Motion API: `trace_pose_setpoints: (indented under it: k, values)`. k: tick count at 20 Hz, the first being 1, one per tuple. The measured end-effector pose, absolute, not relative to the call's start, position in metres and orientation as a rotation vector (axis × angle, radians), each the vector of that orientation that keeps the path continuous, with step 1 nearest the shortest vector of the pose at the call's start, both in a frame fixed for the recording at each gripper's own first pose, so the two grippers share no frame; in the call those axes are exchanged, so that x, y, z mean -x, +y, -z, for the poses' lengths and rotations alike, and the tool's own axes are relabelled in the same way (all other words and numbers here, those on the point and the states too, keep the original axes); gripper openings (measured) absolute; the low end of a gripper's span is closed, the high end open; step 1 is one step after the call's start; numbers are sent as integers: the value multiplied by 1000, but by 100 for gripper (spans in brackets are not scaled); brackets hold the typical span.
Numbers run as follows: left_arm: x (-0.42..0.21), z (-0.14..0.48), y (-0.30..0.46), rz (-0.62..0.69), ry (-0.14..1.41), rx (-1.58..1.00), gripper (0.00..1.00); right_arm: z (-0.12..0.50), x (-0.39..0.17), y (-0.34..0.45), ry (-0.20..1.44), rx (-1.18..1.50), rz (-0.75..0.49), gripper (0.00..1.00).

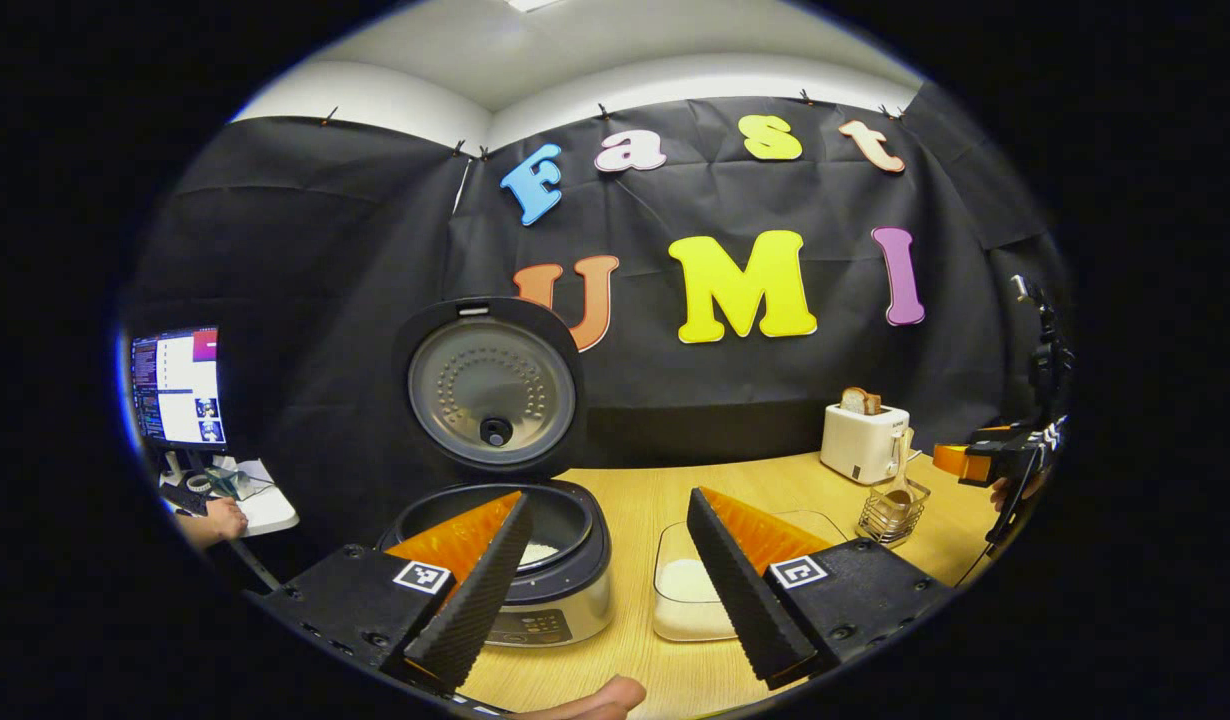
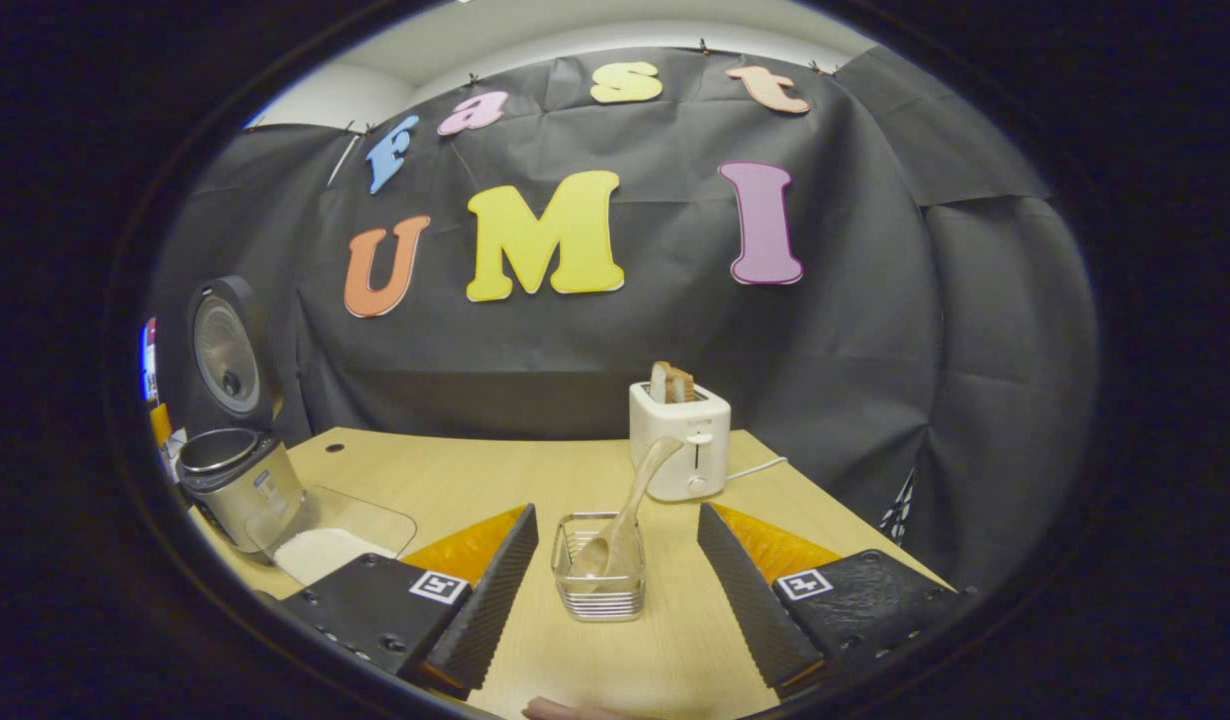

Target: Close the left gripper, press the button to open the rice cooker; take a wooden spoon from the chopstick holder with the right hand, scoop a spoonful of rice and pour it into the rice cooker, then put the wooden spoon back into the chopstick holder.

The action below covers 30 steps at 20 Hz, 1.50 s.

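The cooker [image 1: 520,560] is seen open on the bench [image 2: 455,480]. The spoon [image 2: 625,510] is stood in the holder [image 2: 598,580]. Both grippers' fingers [image 1: 475,590] are spread wide, empty.

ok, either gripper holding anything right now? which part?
Nothing held. Left gripper and right gripper are both open; the wooden spoon sits in the chopstick holder.

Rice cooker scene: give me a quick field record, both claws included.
rice cooker: lid up, some rice in the pot
rice container: clear, holds rice, right of the cooker
wooden spoon: in the chopstick holder, leaning toward the toaster
toaster: bread in its slot
left claw: open, holds nothing
right claw: open, holder between its fingers, not touching
table: light wood
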<state>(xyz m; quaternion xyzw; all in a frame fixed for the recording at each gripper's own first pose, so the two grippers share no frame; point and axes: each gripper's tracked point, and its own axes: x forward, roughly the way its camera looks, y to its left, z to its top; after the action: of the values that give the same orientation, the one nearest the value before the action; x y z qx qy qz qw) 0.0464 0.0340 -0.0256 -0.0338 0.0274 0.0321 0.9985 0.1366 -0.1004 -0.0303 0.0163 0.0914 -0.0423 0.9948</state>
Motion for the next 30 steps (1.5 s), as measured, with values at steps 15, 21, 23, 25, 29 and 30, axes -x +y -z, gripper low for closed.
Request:
trace_pose_setpoints:
  k: [15,21,23,25,29,30]
  values:
    - [-35,18,49,-60,50,115,100,106,-275,-136,524,-257,164,86]
    - [-29,9,41,-34,20,99,99,112,-290,-125,562,-271,123,39]
    - [-28,8,40,-34,14,93,99,108,-291,-123,553,-276,122,24]
    - [-28,9,40,-34,16,93,99,105,-293,-126,551,-258,130,23]
    - [-30,13,47,-45,29,93,99,99,-284,-118,544,-214,97,9]
    - [-31,13,50,-51,29,91,95,94,-282,-118,531,-189,106,10]
